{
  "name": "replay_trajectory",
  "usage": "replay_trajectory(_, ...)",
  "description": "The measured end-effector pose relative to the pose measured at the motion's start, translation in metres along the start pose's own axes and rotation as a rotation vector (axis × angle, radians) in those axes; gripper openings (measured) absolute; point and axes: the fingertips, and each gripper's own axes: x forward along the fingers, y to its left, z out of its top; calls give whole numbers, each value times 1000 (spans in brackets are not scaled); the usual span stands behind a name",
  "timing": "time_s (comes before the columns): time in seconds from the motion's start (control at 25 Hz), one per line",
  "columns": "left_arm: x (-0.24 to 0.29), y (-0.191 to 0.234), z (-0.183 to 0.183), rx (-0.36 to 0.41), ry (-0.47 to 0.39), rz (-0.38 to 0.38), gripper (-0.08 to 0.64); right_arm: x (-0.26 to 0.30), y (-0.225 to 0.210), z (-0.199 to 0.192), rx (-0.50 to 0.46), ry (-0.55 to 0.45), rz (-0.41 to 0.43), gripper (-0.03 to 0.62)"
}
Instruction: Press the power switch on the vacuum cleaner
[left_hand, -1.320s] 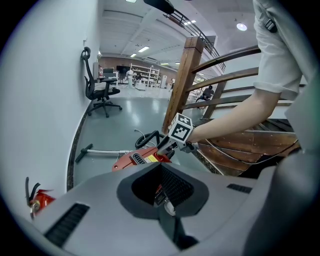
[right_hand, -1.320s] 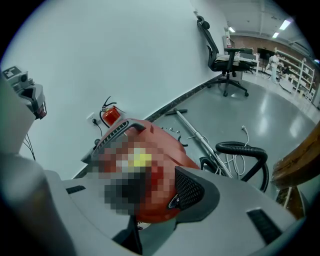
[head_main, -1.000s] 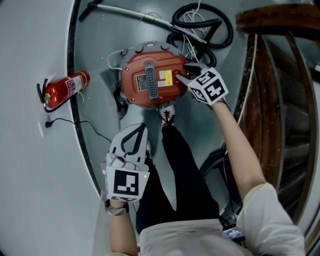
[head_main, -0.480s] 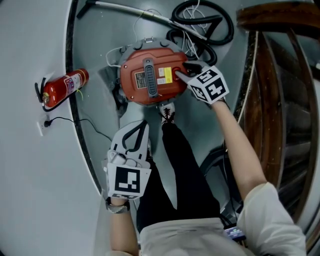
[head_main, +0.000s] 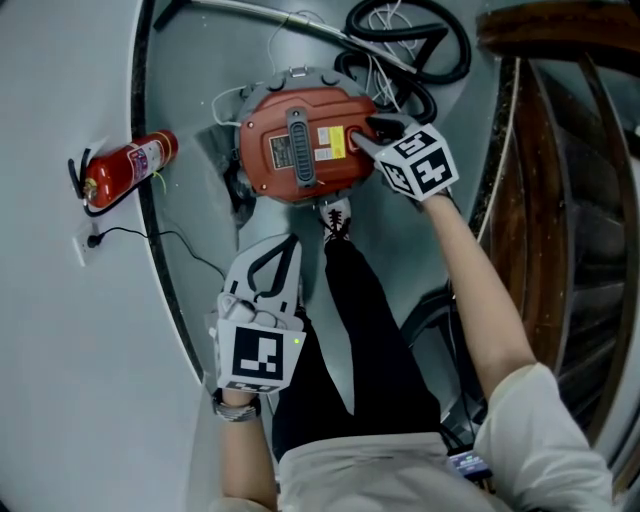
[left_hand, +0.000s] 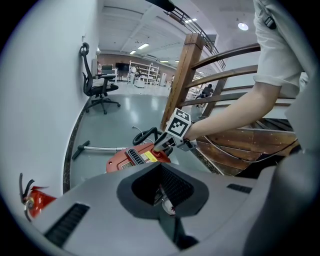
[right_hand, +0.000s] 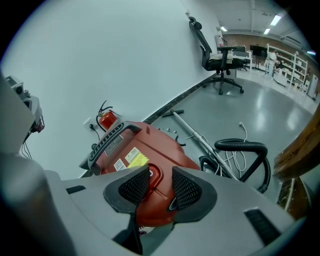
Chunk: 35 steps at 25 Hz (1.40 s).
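Right claw (head_main: 360, 137) released, jaws just narrowing slightly, nothing pinched | tips at right edge of red vacuum cleaner (head_main: 300, 150) on floor, power switch (right_hand: 152, 175) probably directly beneath | left claw (head_main: 272, 268) clenched empty, well back, farther.

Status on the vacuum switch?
Right hand-held gripper open at red vacuum cleaner, jaws just closing, only its lid between them. Left hand-held gripper shut, empty. Nothing in the way.
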Motion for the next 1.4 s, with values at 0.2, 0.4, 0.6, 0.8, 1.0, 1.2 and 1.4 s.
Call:
replay_trajectory(0.2,1,-1,3,-1,3,-2,2,1,0,0,7,-15,-5,155)
replay_trajectory(0.4,3,-6,5,-16,-4,-6,2,1,-1,1,13,-27,-4,155)
replay_trajectory(0.6,3,-8,10,-37,-19,-8,2,0,-1,1,1,-17,1,155)
replay_trajectory(0.8,-3,-9,17,-29,-37,-5,2,-11,-4,3,20,-69,5,155)
replay_trajectory(1.0,-13,-5,17,-34,-46,9,2,-22,2,0,-33,-54,-9,155)
replay_trajectory(1.2,-26,-10,22,-13,-52,5,2,-42,18,10,-30,-73,1,142)
replay_trajectory(1.4,-47,-16,37,31,-68,-1,2,-76,42,24,-38,-113,-9,99)
